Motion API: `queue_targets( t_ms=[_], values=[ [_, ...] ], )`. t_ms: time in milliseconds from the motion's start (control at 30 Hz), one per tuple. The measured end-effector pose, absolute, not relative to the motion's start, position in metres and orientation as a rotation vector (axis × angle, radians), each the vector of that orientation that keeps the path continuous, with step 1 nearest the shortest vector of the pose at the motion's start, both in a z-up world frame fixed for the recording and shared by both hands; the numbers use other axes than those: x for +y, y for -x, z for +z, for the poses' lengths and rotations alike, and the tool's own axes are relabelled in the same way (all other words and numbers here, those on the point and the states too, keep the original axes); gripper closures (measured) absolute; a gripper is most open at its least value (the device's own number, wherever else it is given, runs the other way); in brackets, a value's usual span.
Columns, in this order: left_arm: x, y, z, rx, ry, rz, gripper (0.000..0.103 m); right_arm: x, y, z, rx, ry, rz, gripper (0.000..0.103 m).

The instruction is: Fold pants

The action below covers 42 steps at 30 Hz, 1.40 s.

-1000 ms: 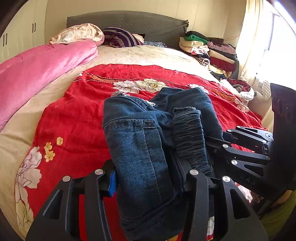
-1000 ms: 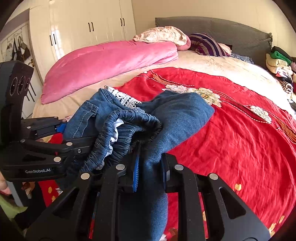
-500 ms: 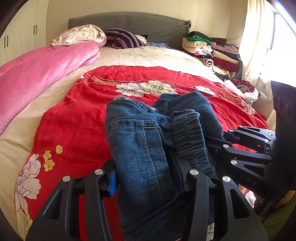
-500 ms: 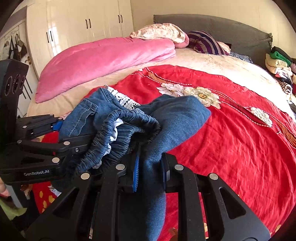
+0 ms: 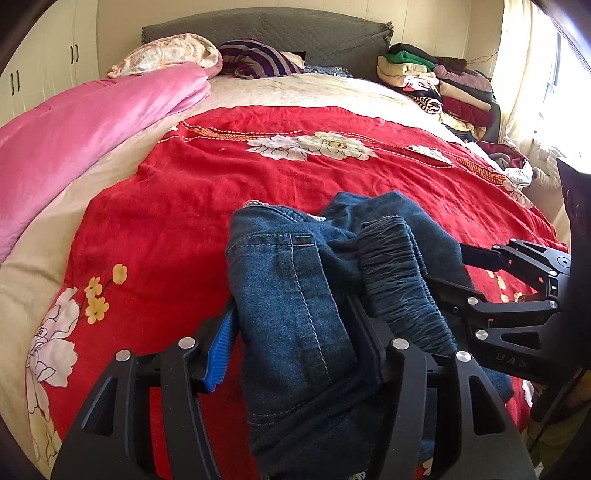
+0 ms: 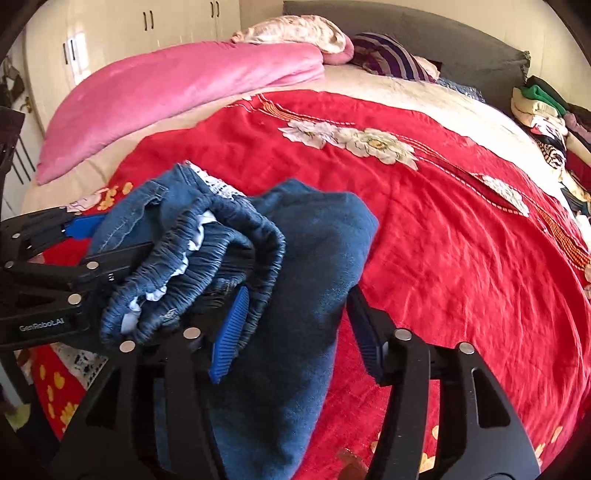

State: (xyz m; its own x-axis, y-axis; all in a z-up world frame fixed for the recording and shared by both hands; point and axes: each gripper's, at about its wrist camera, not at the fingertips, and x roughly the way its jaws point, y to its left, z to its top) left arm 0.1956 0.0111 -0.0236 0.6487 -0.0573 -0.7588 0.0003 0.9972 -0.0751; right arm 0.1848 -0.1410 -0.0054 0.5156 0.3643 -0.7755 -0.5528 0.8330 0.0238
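A bundle of folded blue jeans point(image 5: 295, 295) with a gathered elastic waistband point(image 5: 399, 280) lies low over the red flowered blanket point(image 5: 221, 177). My left gripper point(image 5: 291, 314) straddles the pocket side. Its jaws are opening, and the blue left pad point(image 5: 221, 347) stands just off the denim. In the right wrist view the jeans point(image 6: 314, 240) run between the fingers of my right gripper point(image 6: 297, 295). Its jaws are opening too, with both blue pads point(image 6: 229, 332) spread wide of the cloth. Each gripper shows in the other's view, the right gripper point(image 5: 461, 271) and the left gripper point(image 6: 107, 240).
A pink quilt point(image 5: 74, 140) lies along the bed's left side. Pillows point(image 5: 170, 51) rest against the grey headboard point(image 5: 314, 29). A stack of folded clothes point(image 5: 436, 85) sits at the far right by the curtain. White wardrobe doors point(image 6: 110, 33) stand to the left.
Both grippers have sunk toward the blanket with the jeans. The right gripper's pads, earlier pinched on the denim, now stand wide apart. The left jaws have widened a little.
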Motion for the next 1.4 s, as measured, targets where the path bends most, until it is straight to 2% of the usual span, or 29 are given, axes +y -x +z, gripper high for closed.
queue_targets(
  t_ms=[200,567,600,633,667,1000,1400],
  values=[
    [0.012,-0.194,-0.024,0.866,0.073,-0.027,0.044,-0.144,-0.185,-0.007,0.877,0.232,0.539,0.049],
    [0.014,-0.181,-0.009,0.833,0.09,-0.026,0.044,-0.154,-0.171,0.012,0.837,0.18,0.535,0.028],
    [0.014,-0.18,-0.007,0.831,0.09,-0.026,0.04,-0.156,-0.17,0.014,0.835,0.172,0.537,0.024],
    [0.015,-0.177,-0.005,0.827,0.089,-0.019,0.017,-0.157,-0.168,0.016,0.834,0.165,0.537,0.021],
    [0.015,-0.174,-0.002,0.818,0.087,-0.009,0.011,-0.159,-0.166,0.019,0.83,0.161,0.534,0.021],
    [0.016,-0.145,0.023,0.755,0.087,0.009,0.005,-0.174,-0.142,0.046,0.762,0.129,0.533,0.009],
    [0.015,-0.103,0.049,0.7,0.066,0.033,0.005,-0.188,-0.101,0.077,0.671,0.105,0.539,0.009]
  ],
)
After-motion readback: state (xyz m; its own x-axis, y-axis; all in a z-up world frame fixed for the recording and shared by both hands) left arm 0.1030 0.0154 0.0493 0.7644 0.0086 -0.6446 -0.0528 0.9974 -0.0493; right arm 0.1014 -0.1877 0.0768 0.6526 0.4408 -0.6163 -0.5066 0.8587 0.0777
